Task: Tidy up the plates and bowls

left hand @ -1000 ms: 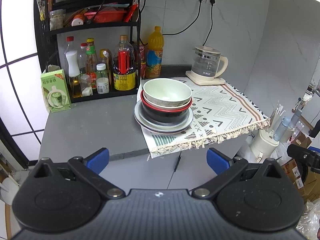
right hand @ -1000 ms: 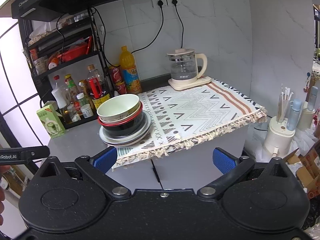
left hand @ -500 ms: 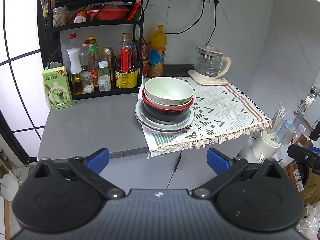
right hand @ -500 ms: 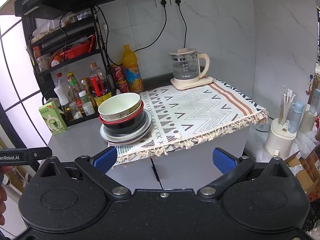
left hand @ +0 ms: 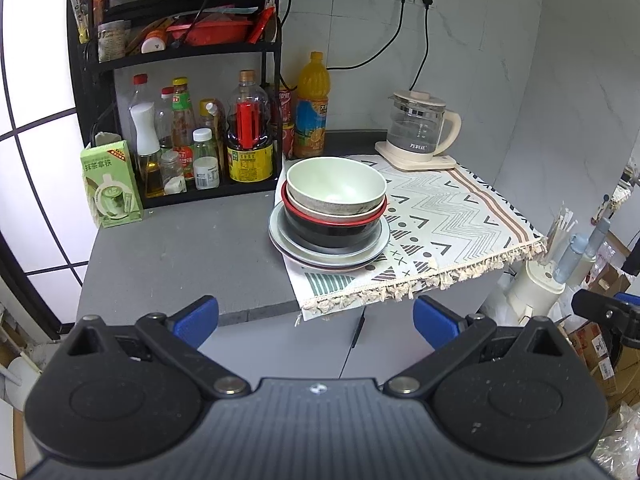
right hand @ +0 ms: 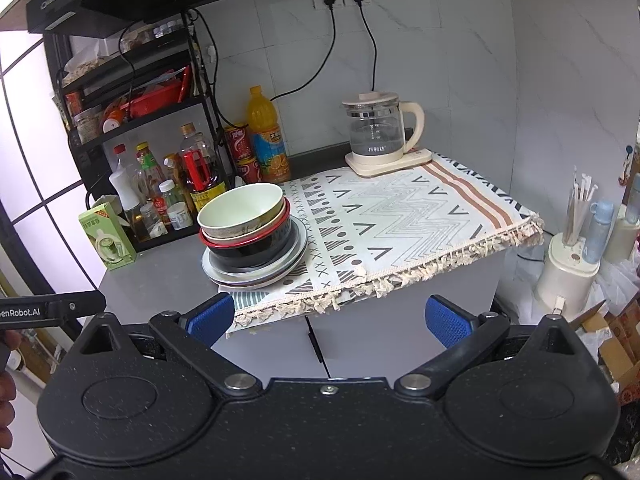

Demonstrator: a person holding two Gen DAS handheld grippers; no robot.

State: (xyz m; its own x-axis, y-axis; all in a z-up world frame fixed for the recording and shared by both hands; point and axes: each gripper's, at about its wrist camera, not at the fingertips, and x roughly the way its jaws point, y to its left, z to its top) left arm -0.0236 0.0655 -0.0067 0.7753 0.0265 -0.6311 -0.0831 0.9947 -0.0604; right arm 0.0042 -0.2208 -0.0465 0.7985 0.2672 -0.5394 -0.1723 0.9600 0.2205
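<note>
Both views have crept a bit closer to the grey counter (left hand: 180,256) compared to a second ago, otherwise nothing on it has shifted. Left claw (left hand: 316,316) sits at the bottom of its frame with its blue pads spread wide, gripping nothing. Right claw (right hand: 330,318) is the same, wide apart and empty, low in its frame. Stack of dishes is mid-frame: a pale green bowl (left hand: 336,186) nested in a speckled beige bowl (left hand: 320,211), that in a black bowl with a red rim (left hand: 332,230), all on a pile of grey-white plates (left hand: 320,256). Pile straddles the left edge of the patterned fringed cloth (left hand: 448,216). Glass kettle (left hand: 418,130) is upper right, well apart from the stack, and a black rack of sauce bottles (left hand: 180,80) fills the upper left
</note>
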